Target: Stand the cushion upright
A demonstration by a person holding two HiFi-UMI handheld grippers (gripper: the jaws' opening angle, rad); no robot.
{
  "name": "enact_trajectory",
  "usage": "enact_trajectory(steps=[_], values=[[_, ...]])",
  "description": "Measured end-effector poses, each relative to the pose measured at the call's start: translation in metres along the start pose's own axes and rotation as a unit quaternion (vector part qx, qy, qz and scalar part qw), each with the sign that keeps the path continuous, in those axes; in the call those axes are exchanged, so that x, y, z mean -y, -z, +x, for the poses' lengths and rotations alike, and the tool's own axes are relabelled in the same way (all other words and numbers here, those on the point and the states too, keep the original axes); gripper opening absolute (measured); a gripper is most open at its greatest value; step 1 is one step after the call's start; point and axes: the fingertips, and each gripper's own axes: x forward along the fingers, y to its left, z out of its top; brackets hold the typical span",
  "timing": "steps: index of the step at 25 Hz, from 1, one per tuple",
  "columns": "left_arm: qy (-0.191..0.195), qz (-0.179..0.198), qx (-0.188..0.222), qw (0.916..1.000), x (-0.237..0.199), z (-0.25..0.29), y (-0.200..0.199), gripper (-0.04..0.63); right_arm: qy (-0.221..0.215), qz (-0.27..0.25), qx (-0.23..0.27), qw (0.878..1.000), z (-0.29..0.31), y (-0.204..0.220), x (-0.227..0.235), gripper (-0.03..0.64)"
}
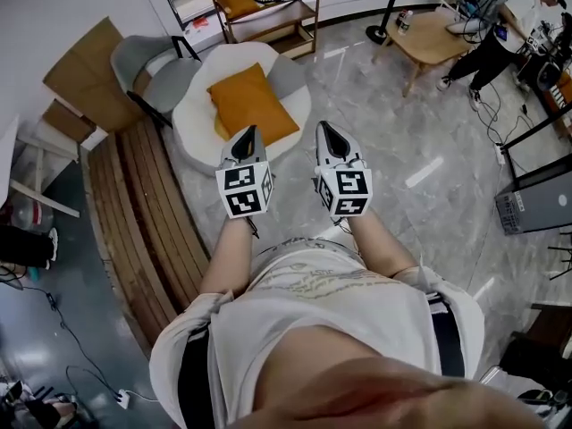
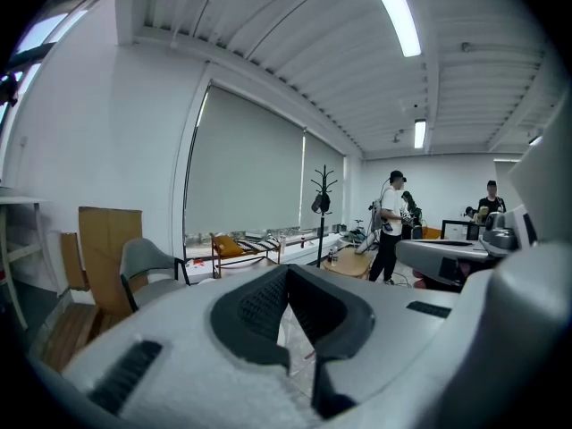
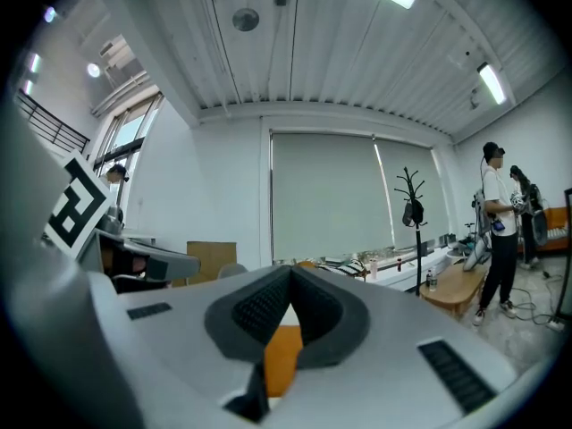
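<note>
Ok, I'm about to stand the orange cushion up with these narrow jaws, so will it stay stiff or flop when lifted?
Probably floppy: the cushion looks plump and soft, lying flat on the seat, so it may fold around a pinch. Likely light for its size, looking like stuffed fabric. Stood on edge on that padded seat, it could easily tip.

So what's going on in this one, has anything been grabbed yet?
Not yet. A person holds a gripper in each hand, both pointed toward a round white seat where the orange cushion lies flat. The left gripper and the right gripper are both shut with nothing between their jaws. The cushion has not been stood upright. Another person is busy near a wooden table in the background.
</note>
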Motion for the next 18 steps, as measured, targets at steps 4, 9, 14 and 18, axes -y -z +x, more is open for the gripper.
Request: enact_trajectory(steps=[4, 9, 14, 18], values=[[-0.010, -0.002, -0.001, 1.0000, 0.030, 0.028, -0.007, 0.020, -0.010, 0.001, 0.007, 1.000, 0.006, -0.006, 0.039, 0.028], [-0.020, 0.005, -0.016, 0.9996, 0.063, 0.051, 0.001, 0.020, -0.022, 0.008, -0.007, 1.000, 0.009, 0.005, 0.081, 0.028], [-0.032, -0.002, -0.019, 0.9993, 0.063, 0.067, -0.002, 0.020, -0.028, 0.014, -0.013, 0.999, 0.013, 0.013, 0.099, 0.028], [-0.035, -0.004, -0.016, 0.9993, 0.058, 0.081, -0.006, 0.020, -0.039, 0.010, -0.011, 0.999, 0.026, 0.013, 0.100, 0.028]])
